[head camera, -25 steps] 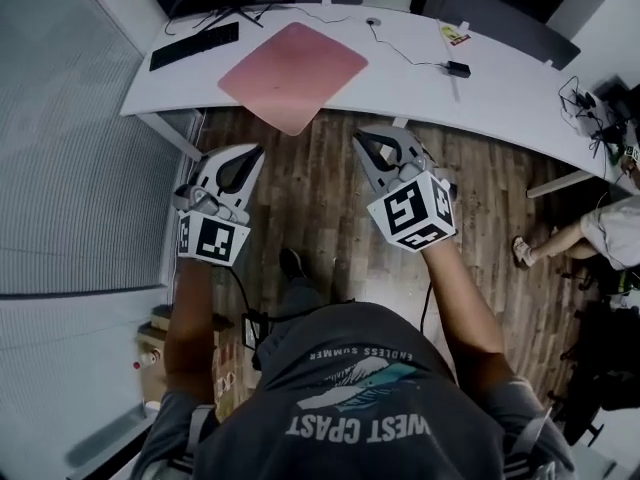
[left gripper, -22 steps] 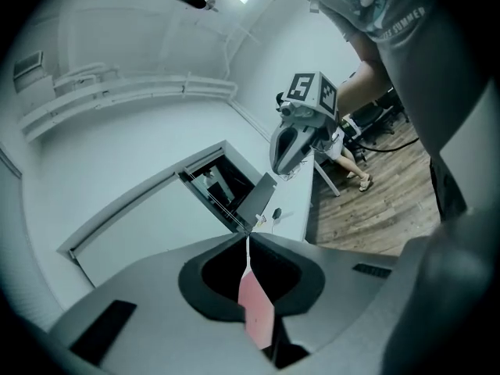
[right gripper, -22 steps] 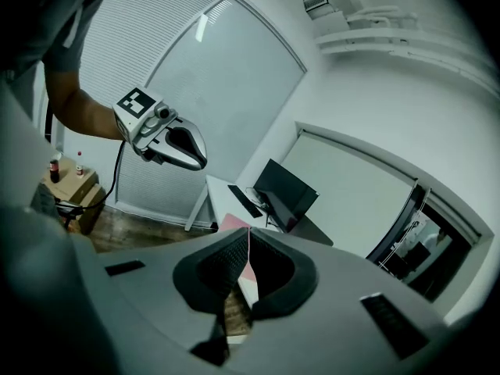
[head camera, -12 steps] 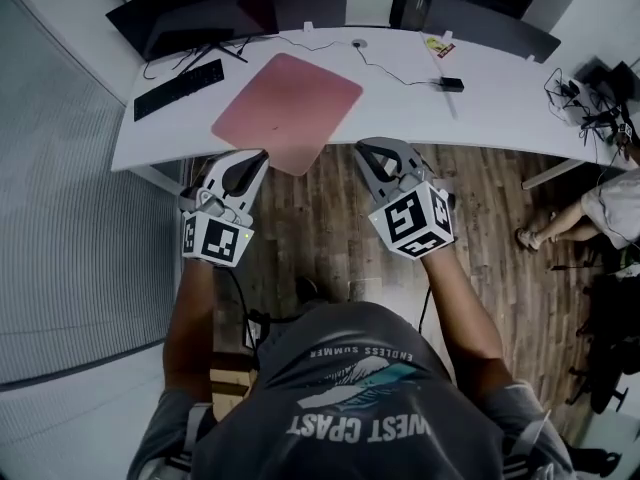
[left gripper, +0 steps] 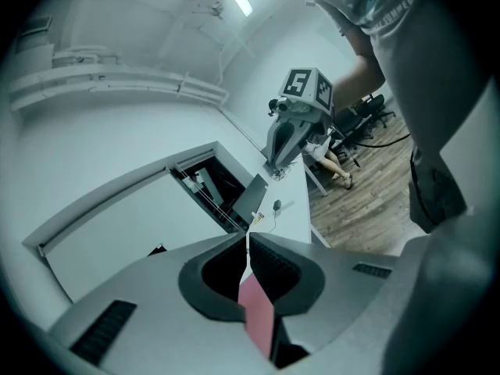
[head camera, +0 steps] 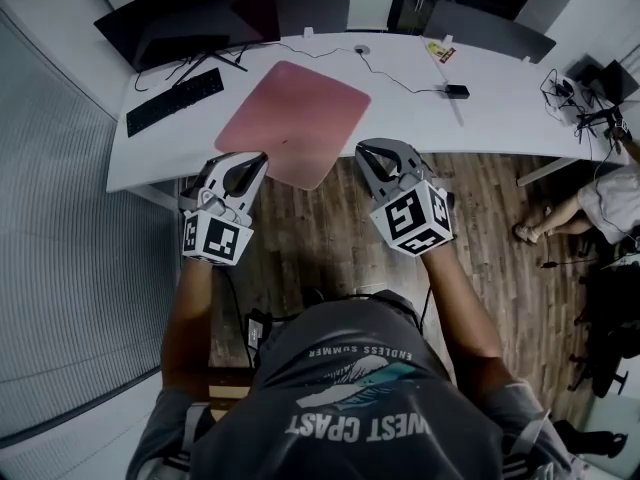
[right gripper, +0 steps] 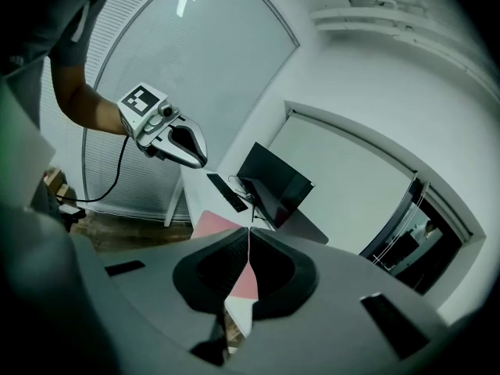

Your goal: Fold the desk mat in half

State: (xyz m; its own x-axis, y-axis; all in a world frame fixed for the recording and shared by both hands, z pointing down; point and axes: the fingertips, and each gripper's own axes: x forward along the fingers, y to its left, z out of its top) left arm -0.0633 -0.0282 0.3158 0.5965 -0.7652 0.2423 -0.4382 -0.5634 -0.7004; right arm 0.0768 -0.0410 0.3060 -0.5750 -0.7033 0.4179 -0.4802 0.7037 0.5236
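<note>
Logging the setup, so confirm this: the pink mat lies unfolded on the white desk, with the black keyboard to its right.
Not quite. In the head view the keyboard lies to the left of the mat; the mat does lie unfolded on the desk.

A person holds the left gripper (head camera: 262,156) and right gripper (head camera: 360,148), jaws together, at the near edge of a white desk (head camera: 500,108), where a pink desk mat (head camera: 295,118) (one corner overhanging) lies flat beside a keyboard (head camera: 175,101).

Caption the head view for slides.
Shut left gripper and right gripper face an unfolded pink desk mat overhanging the white desk.
</note>
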